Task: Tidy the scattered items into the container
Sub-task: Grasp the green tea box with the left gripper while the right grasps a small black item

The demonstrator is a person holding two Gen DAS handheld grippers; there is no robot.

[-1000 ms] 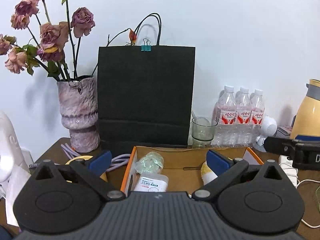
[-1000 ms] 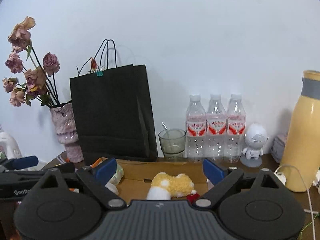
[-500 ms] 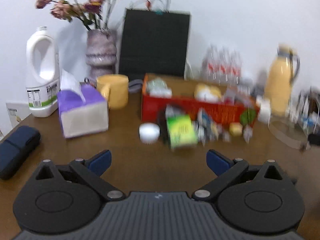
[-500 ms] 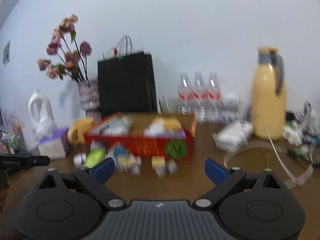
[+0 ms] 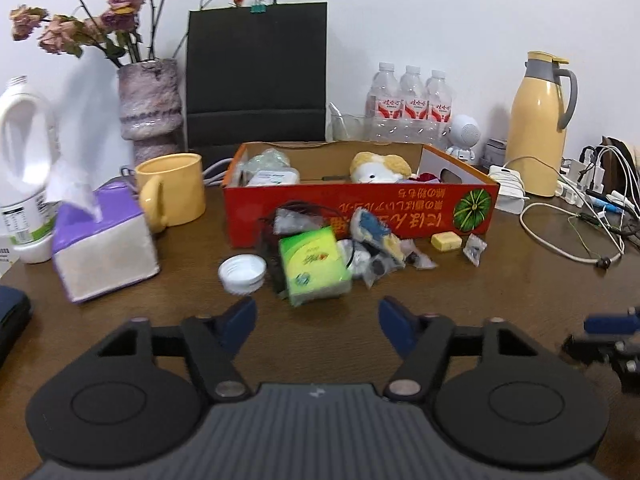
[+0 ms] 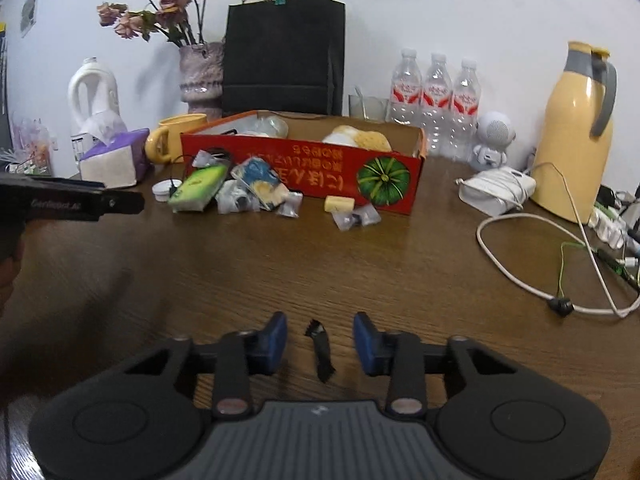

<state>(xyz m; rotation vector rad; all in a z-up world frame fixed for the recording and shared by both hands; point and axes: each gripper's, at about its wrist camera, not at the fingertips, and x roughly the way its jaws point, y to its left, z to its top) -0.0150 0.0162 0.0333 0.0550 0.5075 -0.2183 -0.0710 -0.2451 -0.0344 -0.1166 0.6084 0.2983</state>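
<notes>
Dark brown wood-grain table [image 5: 460,292] against a plain white wall. Toward the back, a red open-topped cardboard box [image 5: 360,210] with a green pumpkin printed on its front, already holding a yellow-and-white plush toy [image 5: 378,166] and some clear plastic packets [image 5: 266,162]. Heaped just in front of the box, touching one another: a green tissue pack [image 5: 314,266], a blue-and-yellow wrapped snack [image 5: 376,230], several small clear bags. A white round lid [image 5: 242,274] just left of the heap; a small yellow block [image 5: 447,240] and a small clear sachet [image 5: 475,249] just right of it, all outside the box. Left of the box, a yellow ceramic mug [image 5: 172,190] and a purple-topped tissue box [image 5: 102,246]. Behind, a black paper bag [image 5: 256,76], a mottled pink vase of dried roses [image 5: 150,106], three clear water bottles [image 5: 412,102]. Far right, a yellow thermos jug [image 5: 538,124] and white cables [image 5: 560,240].

Left gripper [image 5: 318,320] low over bare table, short of the heap, jaws closing, empty. Right gripper [image 6: 320,338] further right, low over the table, jaws closing, pads clear of a small black scrap [image 6: 322,354] lying between them on the wood.
</notes>
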